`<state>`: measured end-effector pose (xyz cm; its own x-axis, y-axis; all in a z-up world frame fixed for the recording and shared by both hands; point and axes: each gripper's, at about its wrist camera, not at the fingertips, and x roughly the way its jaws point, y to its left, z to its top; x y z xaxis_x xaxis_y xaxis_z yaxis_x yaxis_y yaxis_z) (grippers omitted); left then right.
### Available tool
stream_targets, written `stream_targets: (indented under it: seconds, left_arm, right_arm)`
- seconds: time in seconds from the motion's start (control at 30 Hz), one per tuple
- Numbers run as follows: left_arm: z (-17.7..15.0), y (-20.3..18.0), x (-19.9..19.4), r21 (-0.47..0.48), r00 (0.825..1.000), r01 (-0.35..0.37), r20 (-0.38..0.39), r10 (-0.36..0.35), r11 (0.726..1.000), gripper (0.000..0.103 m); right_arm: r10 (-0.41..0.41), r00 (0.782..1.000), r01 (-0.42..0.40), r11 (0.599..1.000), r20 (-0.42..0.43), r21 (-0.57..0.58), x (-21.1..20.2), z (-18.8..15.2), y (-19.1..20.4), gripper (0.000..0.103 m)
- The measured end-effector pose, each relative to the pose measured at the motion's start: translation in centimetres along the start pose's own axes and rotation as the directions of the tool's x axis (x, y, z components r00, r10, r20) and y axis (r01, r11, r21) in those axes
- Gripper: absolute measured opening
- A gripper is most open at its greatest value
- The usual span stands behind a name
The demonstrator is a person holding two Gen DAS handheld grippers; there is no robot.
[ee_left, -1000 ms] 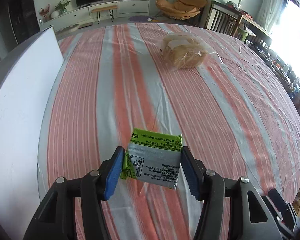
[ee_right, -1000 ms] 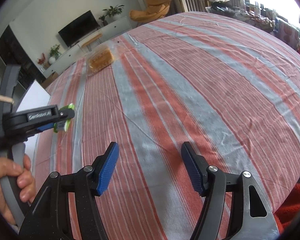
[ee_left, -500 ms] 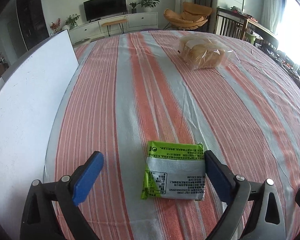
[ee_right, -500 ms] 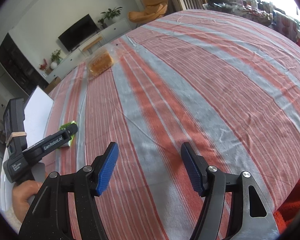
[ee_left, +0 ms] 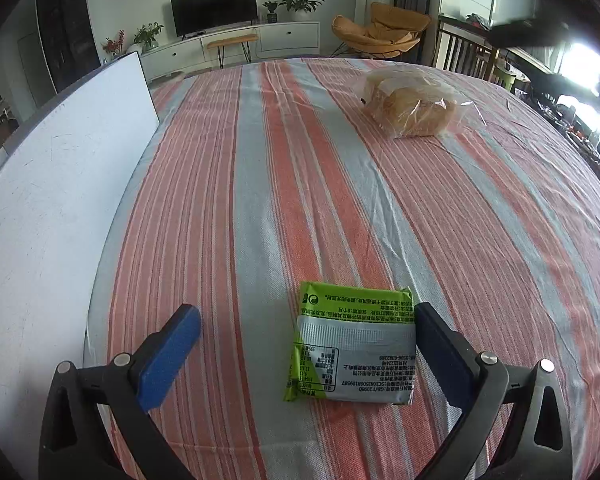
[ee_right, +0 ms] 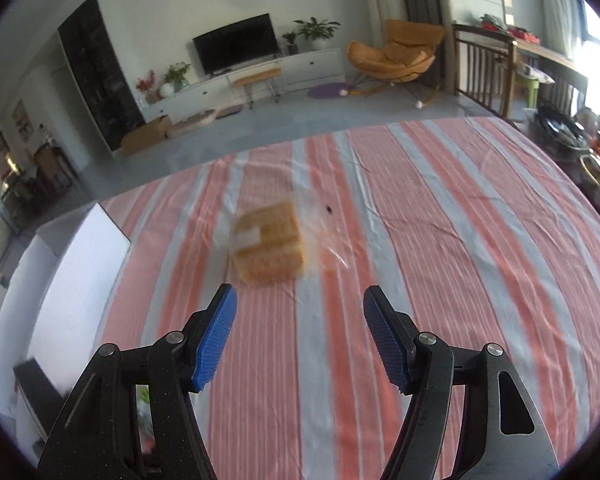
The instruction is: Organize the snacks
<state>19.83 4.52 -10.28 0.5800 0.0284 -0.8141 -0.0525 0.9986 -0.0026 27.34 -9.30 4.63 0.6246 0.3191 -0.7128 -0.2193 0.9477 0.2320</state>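
A green and silver snack packet [ee_left: 352,348] lies flat on the striped tablecloth [ee_left: 460,240], print side up. My left gripper [ee_left: 305,310] hovers over it, jaws opening wide. The packet sits between them beside the right pad [ee_left: 440,344], and neither pad presses on it. A clear bag of bread [ee_left: 412,110] rests farther back on the right. In the right wrist view the bread bag [ee_right: 270,248] is blurred, just beyond my right gripper [ee_right: 301,292], which is open with nothing between its blue pads.
A white board [ee_left: 52,200] runs along the table's left side and shows again as the white board [ee_right: 80,280] in the right wrist view. Beyond the table's far edge are a TV unit, an orange chair [ee_right: 396,56] and wooden chairs.
The left jaws spread and let go of the green packet, which now lies flat on the cloth. The right gripper swung round so that the bread bag is now straight ahead.
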Motion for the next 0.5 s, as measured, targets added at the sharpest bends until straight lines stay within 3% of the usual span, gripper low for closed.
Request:
stream_targets:
  seconds: [0.1, 0.27, 0.4, 0.43, 0.5]
  left_arm:
    - [0.0, -0.1, 0.0, 0.0, 1.0, 0.0, 0.0, 0.0, 1.0, 0.103]
    - [0.0, -0.1, 0.0, 0.001, 1.0, 0.001, 0.0, -0.001, 1.0, 0.103]
    - [0.1, -0.3, 0.0, 0.003, 1.0, 0.003, 0.0, -0.003, 1.0, 0.103]
    - [0.1, -0.3, 0.0, 0.003, 1.0, 0.003, 0.0, -0.003, 1.0, 0.103]
    - [0.1, -0.3, 0.1, 0.004, 1.0, 0.004, 0.0, -0.004, 1.0, 0.103]
  right_arm:
    - [0.012, 0.999, -0.014, 0.998, -0.042, -0.058, 3.6, 2.6, 1.6, 0.068]
    - [-0.07, 0.986, 0.045, 0.985, -0.149, -0.166, 10.2, 3.4, 3.2, 0.068]
    - [-0.207, 0.955, 0.152, 0.957, -0.214, -0.248, 14.6, 1.6, 3.4, 0.095]
    - [-0.209, 0.946, 0.15, 0.96, -0.249, -0.236, 15.6, 1.1, 3.1, 0.095]
    - [-0.214, 0.95, 0.169, 0.965, -0.229, -0.202, 15.6, 0.9, 2.5, 0.097]
